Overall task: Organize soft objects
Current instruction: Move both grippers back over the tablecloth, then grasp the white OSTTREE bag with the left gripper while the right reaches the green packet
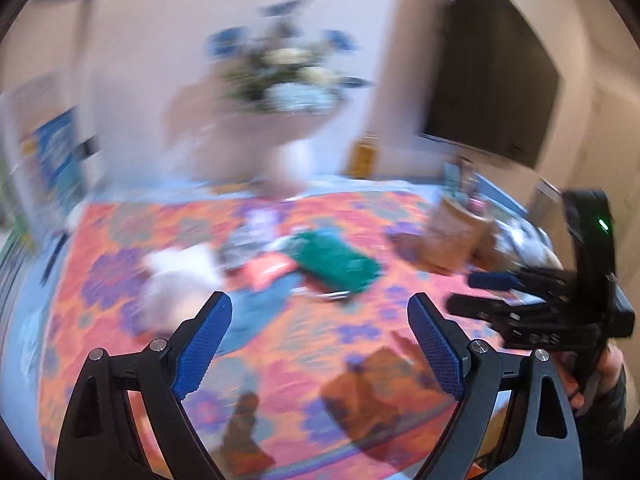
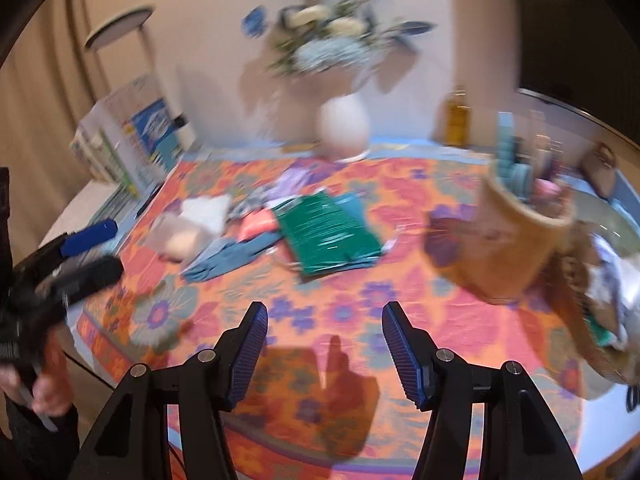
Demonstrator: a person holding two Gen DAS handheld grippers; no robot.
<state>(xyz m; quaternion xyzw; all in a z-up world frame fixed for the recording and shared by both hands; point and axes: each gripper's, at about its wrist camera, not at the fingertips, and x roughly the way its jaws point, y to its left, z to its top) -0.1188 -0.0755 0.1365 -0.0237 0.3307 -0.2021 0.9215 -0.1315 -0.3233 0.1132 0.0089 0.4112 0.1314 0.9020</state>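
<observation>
Blue-padded fingers (image 2: pixel 264 356) of the right gripper (image 2: pixel 325 354) parted halfway, nothing between, above the flowered table (image 2: pixel 460 320). Left gripper (image 1: pixel 320 344) spread wider, likewise empty. Mid-frame, heaped soft objects: green packet (image 2: pixel 326 234), long axis running from upper left to lower right; blue cloth (image 2: pixel 228 256) at its left, stretched toward lower left; white bundle (image 2: pixel 206 208) beyond, possibly fabric, too blurred to confirm. Woven basket (image 2: pixel 516 248) at right, tilted.
</observation>
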